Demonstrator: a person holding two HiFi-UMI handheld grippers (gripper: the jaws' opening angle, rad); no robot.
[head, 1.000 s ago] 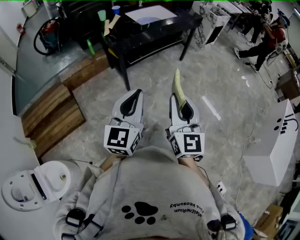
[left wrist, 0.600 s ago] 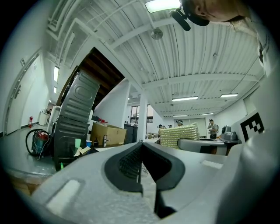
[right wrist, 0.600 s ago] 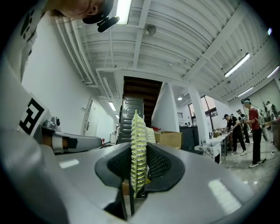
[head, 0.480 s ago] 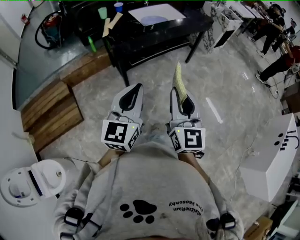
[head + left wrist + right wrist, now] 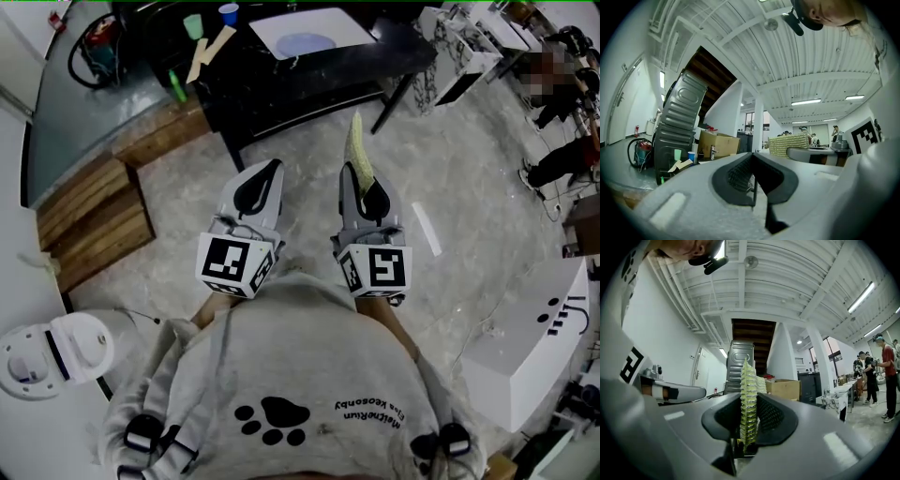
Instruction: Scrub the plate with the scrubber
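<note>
A: Nearest item?
B: Left gripper (image 5: 270, 169), held low in front of the body. Jaws pressed together, nothing btwn them.
A: Next?
B: Right gripper (image 5: 359, 178), just beside it. Jaws clamped on scrubber (image 5: 354, 145), yellow-green, gripped edge-on, sticking out fwd past the tips.
A: Farther off?
B: Plate (image 5: 305, 43), laid on a white sheet (image 5: 345, 21) on the black tabletop (image 5: 398, 47), well apart from both grippers, floor (image 5: 450, 178) btwn. Green cup (image 5: 193, 25) and blue cup (image 5: 228, 13) listed by the tabletop's left end.
</note>
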